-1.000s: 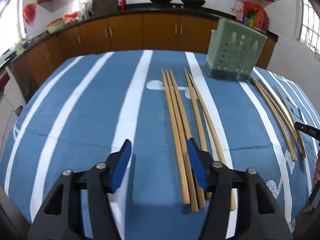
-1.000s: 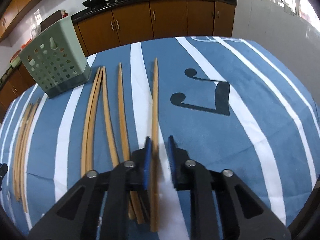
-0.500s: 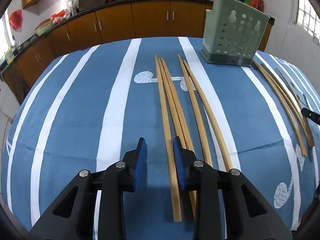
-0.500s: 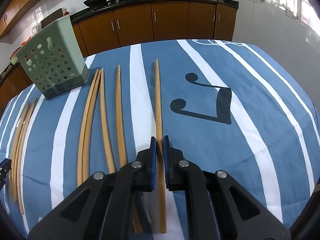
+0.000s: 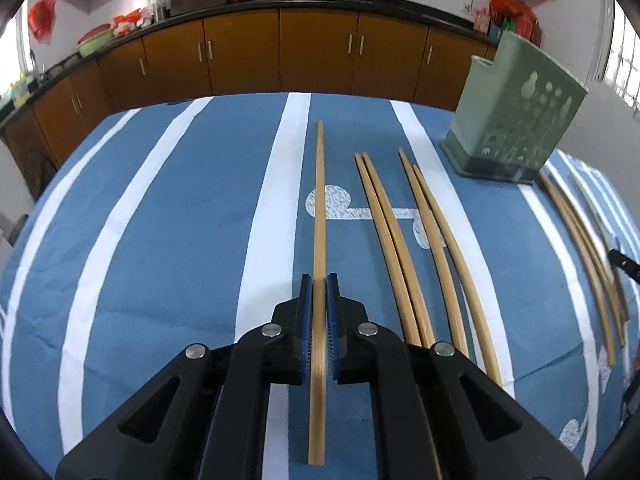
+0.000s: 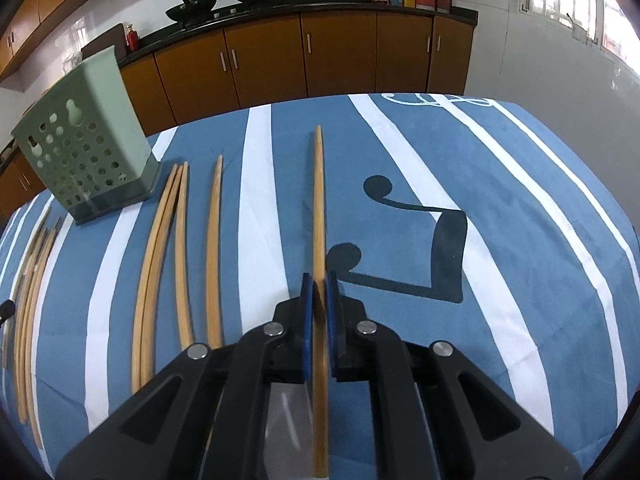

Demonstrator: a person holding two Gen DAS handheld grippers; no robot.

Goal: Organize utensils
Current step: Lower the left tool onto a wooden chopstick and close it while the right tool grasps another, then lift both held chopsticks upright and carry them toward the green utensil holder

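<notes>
My left gripper is shut on a long bamboo chopstick and holds it above the blue striped tablecloth, pointing away from me. My right gripper is shut on another bamboo chopstick, also lifted off the cloth. Several more chopsticks lie on the cloth right of the left gripper, and several lie left of the right gripper. A green perforated utensil holder stands at the far right in the left wrist view and it stands at the far left in the right wrist view.
Another group of chopsticks lies right of the holder, near the table's right edge. Brown kitchen cabinets with woks on the counter run behind the table. A dark music-note print marks the cloth on the right.
My left gripper has closed on a chopstick and lifted it off the cloth. My right gripper has closed fully on its chopstick and raised it.
</notes>
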